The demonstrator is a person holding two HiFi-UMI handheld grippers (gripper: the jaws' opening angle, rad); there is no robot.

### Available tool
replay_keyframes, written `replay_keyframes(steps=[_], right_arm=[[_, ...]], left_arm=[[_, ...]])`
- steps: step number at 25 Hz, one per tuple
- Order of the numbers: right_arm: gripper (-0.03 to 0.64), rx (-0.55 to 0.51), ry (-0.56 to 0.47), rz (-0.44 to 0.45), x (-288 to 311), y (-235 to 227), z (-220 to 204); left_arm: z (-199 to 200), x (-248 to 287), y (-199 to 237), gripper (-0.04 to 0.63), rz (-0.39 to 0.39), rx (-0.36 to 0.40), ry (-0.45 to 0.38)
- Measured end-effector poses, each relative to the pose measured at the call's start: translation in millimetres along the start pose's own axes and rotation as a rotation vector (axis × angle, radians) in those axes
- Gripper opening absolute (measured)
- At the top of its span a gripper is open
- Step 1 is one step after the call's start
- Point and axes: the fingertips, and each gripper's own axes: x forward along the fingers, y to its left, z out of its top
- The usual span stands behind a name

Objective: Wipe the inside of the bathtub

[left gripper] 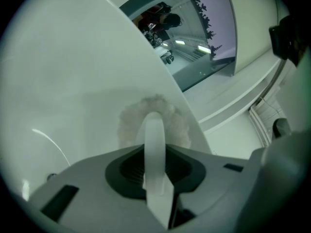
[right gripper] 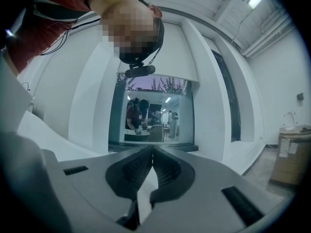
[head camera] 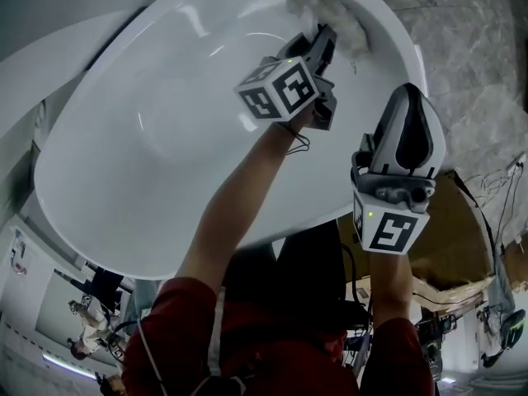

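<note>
Just ahead of the left tongs (head camera: pixel 324 40), which are clamping its handle (left gripper: pixel 154 135), the fluffy pad (head camera: pixel 346 19) is pressing the inner wall of the bathtub (head camera: pixel 165 139), seemingly mid-wipe and needing a sweep along it next, while the right tongs (right gripper: pixel 151 154) are idling closed and empty.

Cloth (head camera: pixel 337 13) rests on the bathtub (head camera: pixel 148 139) inner wall.

Left tool (left gripper: pixel 154 125) outstretched, clamped on duster (left gripper: pixel 130 123) — right tool (right gripper: pixel 152 152) closed, empty.
</note>
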Motion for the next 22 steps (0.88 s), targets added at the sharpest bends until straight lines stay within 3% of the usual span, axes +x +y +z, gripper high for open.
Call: replay_keyframes(steps=[10,15,22], right_arm=[[0.012,0.016,0.043,0.03,20.1,5.6,-53.5],[0.012,0.014,0.048,0.053,30.2,12.2,-70.2],[0.012,0.042,0.041,0.058,40.1,17.9,-87.0]], left_arm=[[-42.9,24.2,89.8,0.092,0.1,0.026,0.076],[-62.5,32.5,136.0,0.092,0.159,-0.016,0.11],[-88.2,42.5,196.3,0.092,0.26,0.002,0.174]])
